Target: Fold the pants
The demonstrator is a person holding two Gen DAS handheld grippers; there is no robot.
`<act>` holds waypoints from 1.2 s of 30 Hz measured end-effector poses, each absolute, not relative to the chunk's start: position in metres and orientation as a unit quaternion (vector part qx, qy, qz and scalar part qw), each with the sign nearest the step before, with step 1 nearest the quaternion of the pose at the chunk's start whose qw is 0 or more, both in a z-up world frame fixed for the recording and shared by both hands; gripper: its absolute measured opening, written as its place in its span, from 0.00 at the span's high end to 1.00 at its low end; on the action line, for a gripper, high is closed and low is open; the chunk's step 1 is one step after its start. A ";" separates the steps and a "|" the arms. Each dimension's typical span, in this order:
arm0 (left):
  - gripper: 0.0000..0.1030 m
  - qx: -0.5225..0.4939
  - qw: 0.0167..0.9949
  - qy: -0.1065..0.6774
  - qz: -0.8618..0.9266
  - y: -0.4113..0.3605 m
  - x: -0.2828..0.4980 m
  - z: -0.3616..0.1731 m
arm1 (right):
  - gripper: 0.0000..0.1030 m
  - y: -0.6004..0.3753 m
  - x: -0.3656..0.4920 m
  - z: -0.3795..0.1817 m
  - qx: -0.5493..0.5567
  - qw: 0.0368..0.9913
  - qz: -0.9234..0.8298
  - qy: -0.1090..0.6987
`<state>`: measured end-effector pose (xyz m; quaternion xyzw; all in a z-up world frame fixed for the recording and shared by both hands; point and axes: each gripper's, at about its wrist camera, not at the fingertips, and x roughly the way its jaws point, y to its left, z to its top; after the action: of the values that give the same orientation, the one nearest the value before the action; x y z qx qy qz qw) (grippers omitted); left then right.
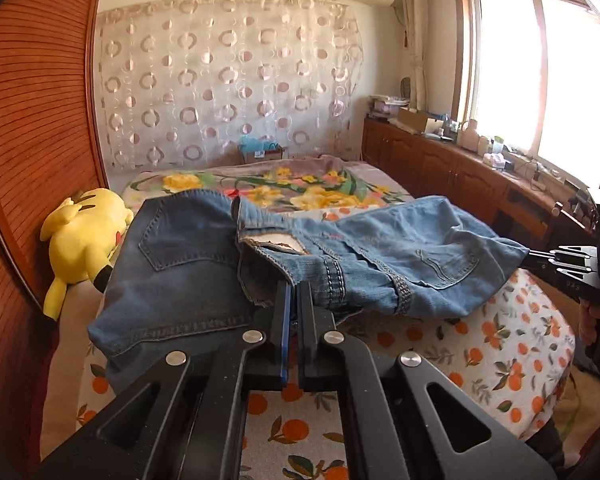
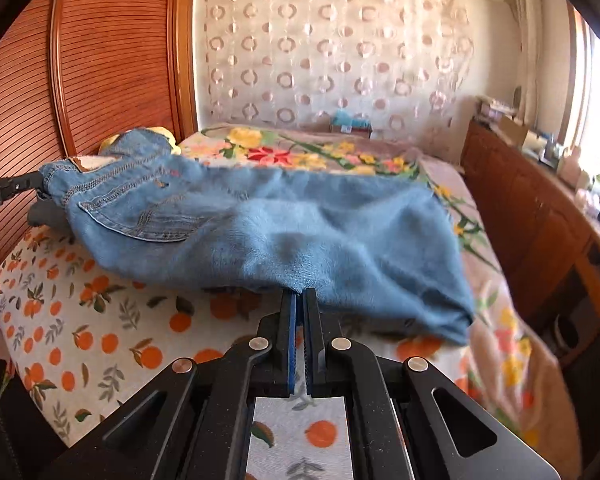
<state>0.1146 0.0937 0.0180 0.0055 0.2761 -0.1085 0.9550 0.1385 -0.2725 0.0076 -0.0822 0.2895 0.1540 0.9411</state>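
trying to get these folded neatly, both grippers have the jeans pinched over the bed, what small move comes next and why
Probably carry both ends forward together, keeping the light blue denim jeans taut. The left gripper is shut on the waistband, the right gripper on the leg, and the cloth hangs creased above the orange-print bedsheet.

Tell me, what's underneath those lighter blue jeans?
Under the lighter jeans lie darker jeans and the orange-print sheet. The sheet beneath both pairs is covered. Both claws, left and right, pinch the lighter pair.
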 end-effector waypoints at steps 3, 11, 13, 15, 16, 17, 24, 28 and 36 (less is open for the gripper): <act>0.97 0.007 0.959 0.261 -0.111 0.094 0.101 0.032 | 0.98 -0.277 0.126 0.024 -0.087 0.945 0.155 0.276; 0.97 -0.003 0.955 0.268 -0.128 0.099 0.062 0.030 | 0.98 -0.285 0.082 0.020 -0.094 0.939 0.173 0.282; 0.97 0.009 0.948 0.288 -0.132 0.092 0.055 0.016 | 0.98 -0.289 0.078 0.009 -0.097 0.935 0.174 0.295; 0.97 0.013 0.942 0.305 -0.140 0.087 0.048 0.002 | 0.98 -0.293 0.079 -0.005 -0.093 0.929 0.175 0.311; 0.97 0.015 0.939 0.312 -0.141 0.085 0.044 -0.004 | 0.98 -0.294 0.078 -0.012 -0.091 0.928 0.175 0.317; 0.97 0.016 0.937 0.319 -0.141 0.083 0.040 -0.011 | 0.98 -0.297 0.079 -0.013 -0.088 0.927 0.175 0.321; 0.97 0.018 0.929 0.343 -0.140 0.082 0.030 -0.026 | 0.98 -0.306 0.080 -0.022 -0.066 0.922 0.177 0.338; 0.97 0.032 0.935 0.330 -0.128 0.083 0.024 -0.018 | 0.98 -0.312 0.084 -0.018 -0.045 0.922 0.178 0.341; 0.78 0.037 0.941 0.309 -0.132 0.084 0.027 0.003 | 0.94 -0.328 0.074 -0.010 -0.016 0.933 0.152 0.325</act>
<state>0.0274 0.0839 0.0032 0.0365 0.3087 -0.1321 0.9412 0.0739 -0.3276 -0.0099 -0.0161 0.3250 0.1521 0.9332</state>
